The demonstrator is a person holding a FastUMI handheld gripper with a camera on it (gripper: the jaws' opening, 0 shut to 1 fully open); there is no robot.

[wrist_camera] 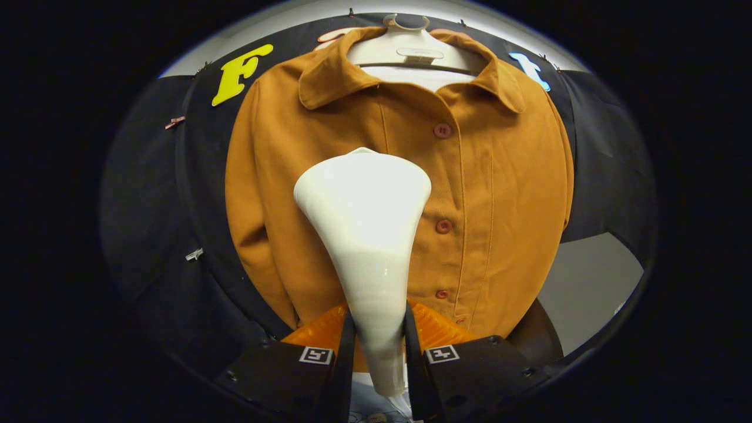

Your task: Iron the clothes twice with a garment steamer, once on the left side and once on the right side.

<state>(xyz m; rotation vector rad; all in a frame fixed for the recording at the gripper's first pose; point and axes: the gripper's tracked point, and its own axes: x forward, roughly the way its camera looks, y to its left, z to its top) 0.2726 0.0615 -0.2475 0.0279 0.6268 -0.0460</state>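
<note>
An orange-brown buttoned jacket (499, 194) hangs on a white hanger (411, 50) straight ahead, front facing me. A white garment steamer (367, 235) stands up between my fingers, its neck clamped by both of them and its wide head up against the jacket's chest, just left of the button row. My gripper (379, 332) is shut on the steamer's neck. The steamer's head hides the middle of the jacket's left panel.
Black cloth wall (153, 194) hangs behind and to both sides of the jacket. A pale grey surface (587, 282) shows to the lower right of the jacket. Small clips (194, 254) pin the cloth at the left.
</note>
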